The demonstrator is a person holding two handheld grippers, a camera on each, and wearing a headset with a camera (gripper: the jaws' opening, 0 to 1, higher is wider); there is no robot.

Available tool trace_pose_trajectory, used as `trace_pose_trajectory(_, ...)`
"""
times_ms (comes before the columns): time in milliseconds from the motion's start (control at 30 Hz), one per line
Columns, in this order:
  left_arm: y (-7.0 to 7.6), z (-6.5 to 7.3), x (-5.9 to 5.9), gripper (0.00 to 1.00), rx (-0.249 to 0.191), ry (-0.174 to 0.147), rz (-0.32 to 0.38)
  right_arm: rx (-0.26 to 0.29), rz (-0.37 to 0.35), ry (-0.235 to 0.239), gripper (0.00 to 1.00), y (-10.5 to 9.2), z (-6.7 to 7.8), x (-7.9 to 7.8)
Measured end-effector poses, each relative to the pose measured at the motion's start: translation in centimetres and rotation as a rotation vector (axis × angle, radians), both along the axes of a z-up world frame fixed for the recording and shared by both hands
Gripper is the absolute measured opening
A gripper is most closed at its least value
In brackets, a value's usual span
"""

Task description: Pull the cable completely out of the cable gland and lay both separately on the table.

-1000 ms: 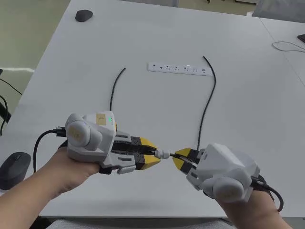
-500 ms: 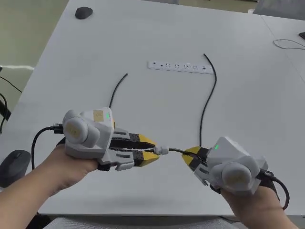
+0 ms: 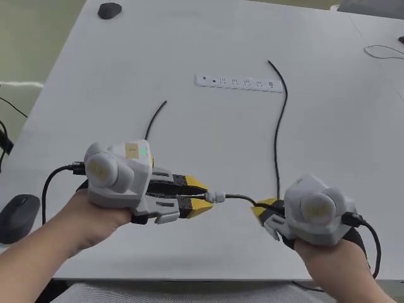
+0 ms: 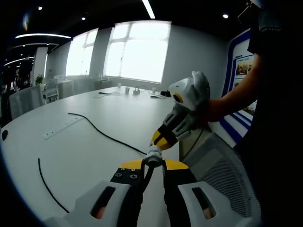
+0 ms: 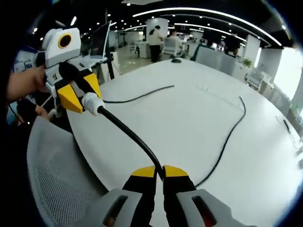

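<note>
Extraction incomplete: both jaw sets are gripping

You are clamping the small white plastic cable gland (image 3: 216,198) in the yellow-tipped left gripper (image 3: 204,201), with its jaws set narrow around the gland. You are pinching the thin black cable (image 3: 276,132) in the right gripper (image 3: 260,207), with those jaws nearly closed. Both grippers are hovering over the near edge of the white table (image 3: 189,50), and the cable's far length is lying on it.

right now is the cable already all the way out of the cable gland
No, the black cable runs from the right gripper straight into the white cable gland clamped in the left gripper.
</note>
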State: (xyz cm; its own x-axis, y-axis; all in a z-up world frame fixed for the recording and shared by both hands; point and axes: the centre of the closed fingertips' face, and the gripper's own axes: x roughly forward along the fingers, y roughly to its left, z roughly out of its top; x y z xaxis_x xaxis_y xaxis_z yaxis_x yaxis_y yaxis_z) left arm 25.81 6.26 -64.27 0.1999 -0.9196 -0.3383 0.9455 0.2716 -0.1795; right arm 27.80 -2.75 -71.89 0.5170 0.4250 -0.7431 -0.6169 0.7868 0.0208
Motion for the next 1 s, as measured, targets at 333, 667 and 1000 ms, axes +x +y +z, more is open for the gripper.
trace_pose_trajectory(333,-0.1,-0.2,0.0,0.15,0.004,0.009,0.004,-0.015,0.033,-0.004,0.0,0.0,-0.2,-0.2)
trace_pose_trajectory(667,0.1,-0.1,0.1,0.15,0.006,0.023,0.013,-0.02,0.076,-0.071,0.01,-0.2,0.8,-0.4)
trace_pose_trajectory(1000,0.0,0.0,0.1,0.15,0.01,0.011,0.012,-0.045,0.109,-0.115,0.13,0.1,2.2,-0.9)
